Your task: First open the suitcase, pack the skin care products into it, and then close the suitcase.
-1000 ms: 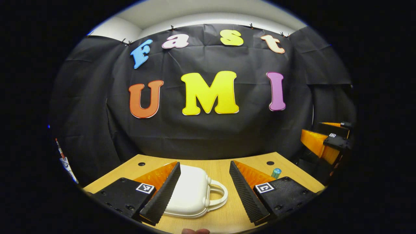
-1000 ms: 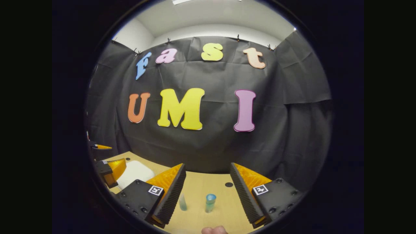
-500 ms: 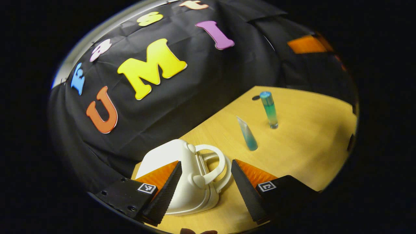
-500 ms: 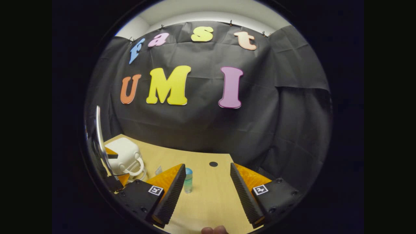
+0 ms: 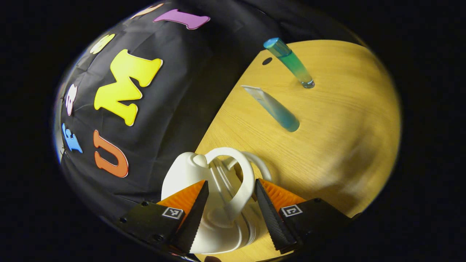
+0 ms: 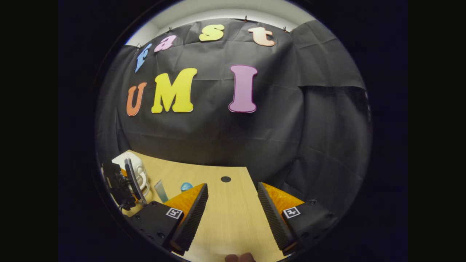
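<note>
Suitcase (image 5: 189,174), small, white and hard-shelled, was seen at about 7 o'clock in the left gripper view, lying shut on the counter (image 5: 338,120) close to the booth's dark wall. Its two looped handles (image 5: 240,174) were raised toward the camera, and the left tool (image 5: 229,214) was set around them with its jaws spread wide, one finger on either side; no contact with the handles could be confirmed. The first step, opening the case, was judged to be just starting, with packing and closing still to come.

Further right on the counter, toward 1 o'clock in the same view, two skin care products were found well apart from the suitcase: a soft blue-green tube (image 5: 273,107) standing on its cap, and beyond it a slim cylindrical bottle (image 5: 291,63) with a blue top and pale green contents. Neither had been packed.

In the right gripper view, the right tool (image 6: 233,214) was held wide over bare counter at 6 o'clock, gripping nothing, and the suitcase was seen at 8 o'clock.
</note>
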Tool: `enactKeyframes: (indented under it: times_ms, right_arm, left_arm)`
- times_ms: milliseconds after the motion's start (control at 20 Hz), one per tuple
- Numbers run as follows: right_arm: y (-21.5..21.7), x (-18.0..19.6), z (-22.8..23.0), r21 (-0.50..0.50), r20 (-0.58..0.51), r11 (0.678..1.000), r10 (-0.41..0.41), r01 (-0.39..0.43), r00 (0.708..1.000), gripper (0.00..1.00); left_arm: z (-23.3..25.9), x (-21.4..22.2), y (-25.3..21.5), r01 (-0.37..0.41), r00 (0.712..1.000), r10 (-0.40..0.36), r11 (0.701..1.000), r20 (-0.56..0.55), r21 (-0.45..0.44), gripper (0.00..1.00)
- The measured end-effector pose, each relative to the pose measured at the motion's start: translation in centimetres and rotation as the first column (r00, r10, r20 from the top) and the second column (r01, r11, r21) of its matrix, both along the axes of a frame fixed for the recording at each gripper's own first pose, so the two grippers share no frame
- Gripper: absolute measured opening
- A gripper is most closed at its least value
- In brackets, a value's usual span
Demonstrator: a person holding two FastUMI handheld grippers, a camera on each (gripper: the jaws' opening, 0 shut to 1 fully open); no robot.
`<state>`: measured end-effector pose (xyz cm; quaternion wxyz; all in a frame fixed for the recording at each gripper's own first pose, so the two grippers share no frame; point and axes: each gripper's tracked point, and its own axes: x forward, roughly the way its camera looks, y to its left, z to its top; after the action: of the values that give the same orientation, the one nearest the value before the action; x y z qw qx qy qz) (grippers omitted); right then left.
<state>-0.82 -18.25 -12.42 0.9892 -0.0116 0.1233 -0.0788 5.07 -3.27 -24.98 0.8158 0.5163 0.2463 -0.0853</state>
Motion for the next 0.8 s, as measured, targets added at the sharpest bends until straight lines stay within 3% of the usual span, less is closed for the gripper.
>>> enactKeyframes:
  times_ms: [100,150,200,350,400,450,550,700,800]
  right_arm:
    - [-0.4,0.1,-0.3,0.004,-0.005,1.000,-0.001,0.001,1.000,0.81]
    - [-0.4,0.1,-0.3,0.004,-0.009,1.000,-0.002,0.002,1.000,0.81]
    - [-0.4,-0.1,-0.2,0.005,-0.009,1.000,-0.007,0.007,1.000,0.81]
    - [0.1,-0.4,0.4,-0.001,0.005,1.000,-0.027,0.027,1.000,0.81]
    - [0.4,-0.5,0.6,-0.007,0.009,0.999,-0.037,0.037,0.999,0.81]
    - [0.8,-0.6,1.0,-0.007,0.014,0.999,-0.046,0.046,0.999,0.81]
    - [2.0,-0.9,1.7,-0.015,0.025,0.998,-0.058,0.058,0.998,0.81]
    - [4.5,-1.3,2.7,-0.030,0.038,0.998,-0.054,0.055,0.998,0.81]
    - [6.1,-1.3,3.8,-0.018,0.048,0.998,-0.051,0.052,0.998,0.81]
  left_arm:
    - [-0.4,0.8,0.1,0.006,0.999,-0.004,0.999,-0.039,0.049,0.76]
    - [-0.5,1.2,0.4,0.001,0.998,0.003,0.998,-0.062,0.070,0.62]
    - [-0.9,1.4,0.7,-0.006,0.996,0.013,0.997,-0.086,0.080,0.58]
    - [-0.8,1.3,0.2,0.002,0.995,0.005,0.997,-0.095,0.075,0.33]
    - [-0.2,1.3,-0.1,0.011,0.997,-0.007,0.998,-0.073,0.060,0.33]
    - [0.4,1.3,-0.4,0.019,0.999,-0.018,1.000,-0.046,0.020,0.22]
    - [1.7,0.9,-0.3,0.009,1.000,-0.011,0.996,-0.020,-0.084,0.15]
    - [6.7,0.4,0.5,0.024,0.994,0.003,0.972,0.113,-0.232,0.13]
    - [10.2,0.5,2.1,0.019,0.983,0.051,0.928,0.177,-0.372,0.11]
